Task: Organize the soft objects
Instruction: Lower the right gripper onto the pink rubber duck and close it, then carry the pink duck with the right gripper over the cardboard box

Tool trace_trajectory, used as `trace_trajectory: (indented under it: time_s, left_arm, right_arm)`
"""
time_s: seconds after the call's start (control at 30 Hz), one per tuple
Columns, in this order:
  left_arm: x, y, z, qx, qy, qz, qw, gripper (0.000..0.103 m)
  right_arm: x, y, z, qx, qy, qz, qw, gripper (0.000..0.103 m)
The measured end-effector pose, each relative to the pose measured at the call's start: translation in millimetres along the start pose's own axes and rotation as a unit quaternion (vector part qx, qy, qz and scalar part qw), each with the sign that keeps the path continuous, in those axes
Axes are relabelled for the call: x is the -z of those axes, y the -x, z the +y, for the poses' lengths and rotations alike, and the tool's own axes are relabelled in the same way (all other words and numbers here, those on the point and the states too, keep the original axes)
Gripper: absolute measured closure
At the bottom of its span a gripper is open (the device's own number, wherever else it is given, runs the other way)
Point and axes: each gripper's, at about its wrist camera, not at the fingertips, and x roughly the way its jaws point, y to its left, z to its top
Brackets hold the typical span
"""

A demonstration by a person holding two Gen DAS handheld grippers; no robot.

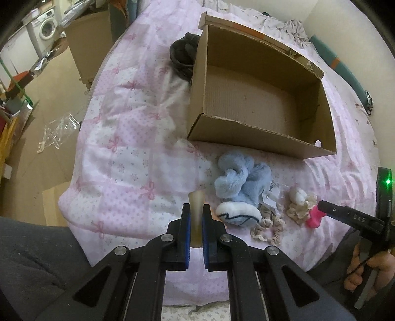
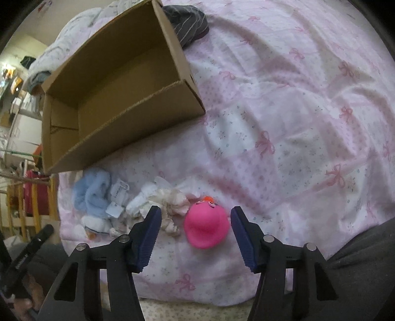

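An open cardboard box (image 1: pixel 259 138) (image 2: pixel 118 130) lies on the pink quilt, with nothing in it. My left gripper (image 1: pixel 196 217) is shut on a soft beige piece (image 1: pixel 196 210), held above the quilt in front of the box. My right gripper (image 2: pixel 196 219) is open, its jaws on either side of a pink rubber duck (image 2: pixel 206 223), which also shows in the left wrist view (image 1: pixel 314 217). A blue plush toy (image 1: pixel 240 182) (image 2: pixel 92 195), a white and blue plush (image 1: pixel 238 213), scrunchies (image 1: pixel 267 228) and a cream ruffled bundle (image 1: pixel 300 202) (image 2: pixel 170 205) lie between them.
A dark striped garment (image 1: pixel 182 56) (image 2: pixel 187 22) lies by the box's far corner. The bed's left edge drops to a floor with a large cardboard carton (image 1: pixel 88 42), clear plastic (image 1: pixel 56 130) and a washing machine (image 1: pixel 47 27). My dark trouser legs (image 1: pixel 37 254) frame the near edge.
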Motion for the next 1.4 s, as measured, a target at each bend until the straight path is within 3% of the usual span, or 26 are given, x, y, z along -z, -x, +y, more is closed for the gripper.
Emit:
trace_trajectory:
  time_s: [0.13, 0.17, 0.2, 0.27, 0.6, 0.7, 0.8, 1.13, 1.4]
  left_arm:
    - [0.5, -0.4, 0.0, -0.006, 0.000, -0.004, 1.0000, 0.096]
    - [0.8, -0.2, 0.6, -0.007, 0.001, -0.005, 1.0000, 0.096]
    - [0.7, 0.3, 1.3, -0.008, 0.002, -0.005, 1.0000, 0.096]
    - [0.4, 1.2, 3.0, -0.009, 0.006, -0.007, 0.9999, 0.096]
    - [0.6, 2.5, 1.5, -0.017, 0.003, -0.014, 0.9998, 0.096]
    - [0.2, 4.4, 2.0, -0.020, 0.003, -0.020, 0.9996, 0.096]
    - [-0.9, 6.3, 1.3, -0.022, 0.004, -0.028, 0.9993, 0.096]
    - [-5.5, 28.7, -6.5, -0.032, -0.013, -0.069, 0.9970, 0.096]
    - [-37.1, 44.3, -23.5, -0.028, -0.032, -0.094, 0.9946, 0.096]
  right_arm:
    - [-0.5, -13.4, 1.6, 0.015, -0.001, 0.012, 1.000, 0.041]
    - [-0.8, -15.7, 1.1, 0.016, -0.004, 0.014, 1.000, 0.049]
    - [-0.2, -17.0, 0.9, 0.016, -0.004, 0.016, 1.000, 0.064]
    - [0.7, -14.8, 1.2, 0.020, -0.001, 0.010, 1.000, 0.073]
    - [7.8, 24.5, 14.4, -0.013, 0.036, -0.074, 0.996, 0.074]
    - [12.0, 63.9, 13.4, -0.094, 0.037, -0.163, 0.981, 0.074]
    - [15.3, 91.3, 14.9, -0.125, 0.056, -0.216, 0.967, 0.074]
    - [11.9, 87.0, 17.2, -0.144, 0.045, -0.203, 0.967, 0.074]
    - [1.1, 90.6, 28.4, -0.149, 0.065, -0.207, 0.965, 0.074]
